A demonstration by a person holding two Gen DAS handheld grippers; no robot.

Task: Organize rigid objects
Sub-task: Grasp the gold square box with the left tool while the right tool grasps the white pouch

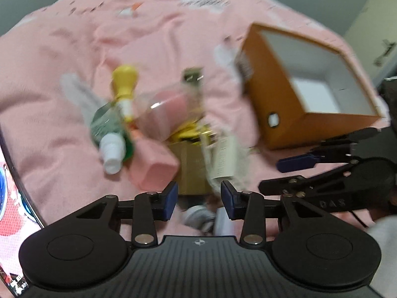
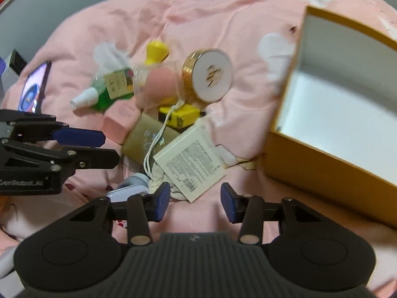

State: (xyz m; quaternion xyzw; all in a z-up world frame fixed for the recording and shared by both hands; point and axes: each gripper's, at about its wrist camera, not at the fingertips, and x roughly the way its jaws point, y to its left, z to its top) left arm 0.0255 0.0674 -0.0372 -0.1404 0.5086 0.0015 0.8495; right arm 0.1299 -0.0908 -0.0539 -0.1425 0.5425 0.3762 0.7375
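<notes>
A pile of small items lies on a pink bedspread point(image 1: 74, 49): a green bottle point(image 1: 109, 126) with a white cap, a yellow-topped bottle point(image 1: 125, 82), a pink box point(image 1: 153, 166), a brown box point(image 1: 193, 171) and a white printed box point(image 2: 189, 161). A round white and gold compact point(image 2: 211, 74) leans on the pile. An open orange box point(image 1: 280, 104) with a white inside stands to the right, also in the right wrist view point(image 2: 322, 161). My left gripper point(image 1: 199, 200) is open and empty just before the pile. My right gripper point(image 2: 196, 202) is open and empty near the white printed box.
A phone point(image 2: 34, 92) with a lit screen lies at the left on the bed. A white drawstring pouch point(image 2: 161, 183) and a grey-blue object point(image 2: 134, 182) lie at the near edge of the pile. Both views are blurred.
</notes>
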